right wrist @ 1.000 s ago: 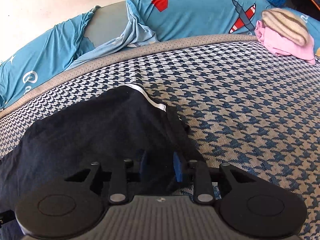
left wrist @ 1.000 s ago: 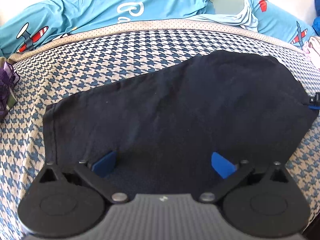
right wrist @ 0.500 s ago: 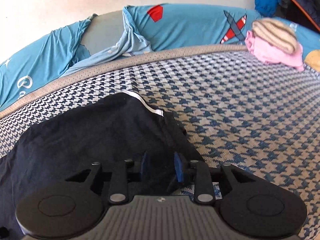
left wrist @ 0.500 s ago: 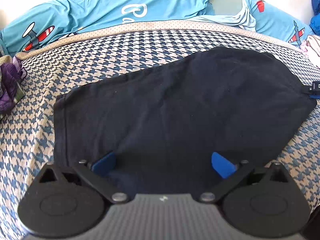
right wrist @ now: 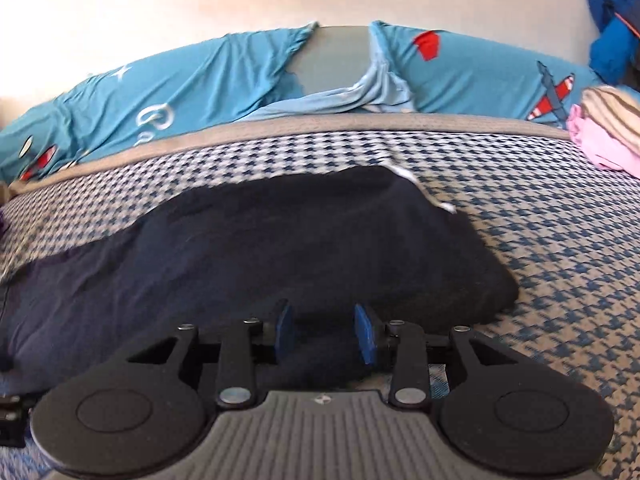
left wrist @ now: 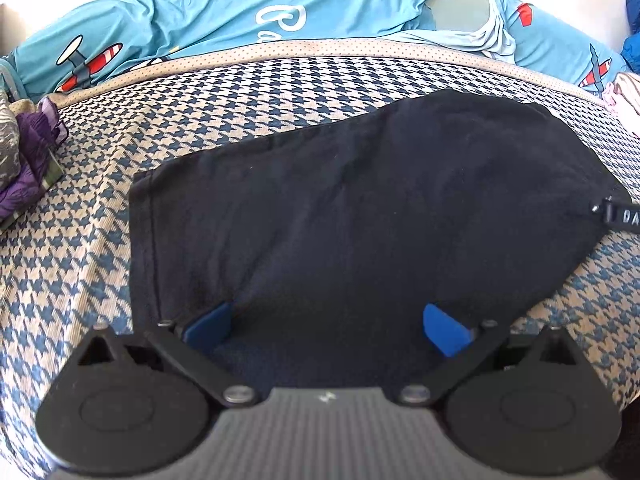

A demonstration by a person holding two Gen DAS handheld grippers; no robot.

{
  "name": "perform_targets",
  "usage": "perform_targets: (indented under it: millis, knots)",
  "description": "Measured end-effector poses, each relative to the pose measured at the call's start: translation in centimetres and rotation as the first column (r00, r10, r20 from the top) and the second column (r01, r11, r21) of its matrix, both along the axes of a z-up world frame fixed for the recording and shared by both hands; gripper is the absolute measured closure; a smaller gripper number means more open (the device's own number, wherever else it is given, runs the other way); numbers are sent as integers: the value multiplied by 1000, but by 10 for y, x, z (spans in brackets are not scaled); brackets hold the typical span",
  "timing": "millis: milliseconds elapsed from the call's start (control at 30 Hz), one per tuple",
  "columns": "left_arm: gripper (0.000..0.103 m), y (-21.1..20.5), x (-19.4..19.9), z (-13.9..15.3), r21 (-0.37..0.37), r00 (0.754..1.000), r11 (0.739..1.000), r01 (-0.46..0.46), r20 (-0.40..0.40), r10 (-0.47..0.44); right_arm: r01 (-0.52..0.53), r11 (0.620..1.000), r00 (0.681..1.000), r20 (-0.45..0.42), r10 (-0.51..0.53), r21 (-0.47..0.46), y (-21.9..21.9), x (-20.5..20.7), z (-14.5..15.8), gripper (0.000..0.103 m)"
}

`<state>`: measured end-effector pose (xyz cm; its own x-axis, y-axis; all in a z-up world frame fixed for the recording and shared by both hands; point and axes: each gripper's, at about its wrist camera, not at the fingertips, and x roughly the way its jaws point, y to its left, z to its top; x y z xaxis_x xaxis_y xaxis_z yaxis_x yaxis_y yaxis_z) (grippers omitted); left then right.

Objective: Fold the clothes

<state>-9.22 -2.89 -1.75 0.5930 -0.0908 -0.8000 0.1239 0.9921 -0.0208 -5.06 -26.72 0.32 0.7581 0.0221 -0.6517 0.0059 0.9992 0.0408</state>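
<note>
A black garment (left wrist: 360,208) lies flat on the houndstooth bed cover (left wrist: 100,240), its hemmed edge at the left. My left gripper (left wrist: 326,328) hovers wide open over the garment's near edge; the blue pads (left wrist: 208,326) do not pinch it. In the right wrist view the same garment (right wrist: 280,248) spreads leftward, with white trim (right wrist: 408,176) at its far corner. My right gripper (right wrist: 325,332) sits over the near right part. Its jaws are opening, dark cloth shows in the gap, and the pads (right wrist: 366,334) do not press it.
Blue airplane-print bedding (left wrist: 240,8) runs along the far side by the wall. A purple crumpled cloth (left wrist: 28,160) lies at the left. Pink and striped folded clothes (right wrist: 604,132) sit at the far right, and a blue item (right wrist: 612,20) is beyond them.
The right gripper's jaws have widened and it has shifted left, so the garment's right end now lies past it. In the left view the garment's hem sits further right.
</note>
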Motion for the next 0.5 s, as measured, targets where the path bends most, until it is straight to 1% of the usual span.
perform_targets:
  millis: [133,300,400,500]
  knots:
    - [0,4,-6,0,4,1000,1000,3,2,-3,-53,998,999,6,54,-21,20,-11,-3,65]
    - [0,12,-14,2,4,1000,1000,-2,2,1,-137,991,991,5,137,0,39,-20,-3,64]
    - [0,25,-17,6,-17,999,999,-48,3,48,-179,984,984,4,179,5,50,-25,-4,64]
    - [0,47,-16,7,-53,990,989,-140,-20,139,-218,976,976,4,218,3,61,-31,-6,64]
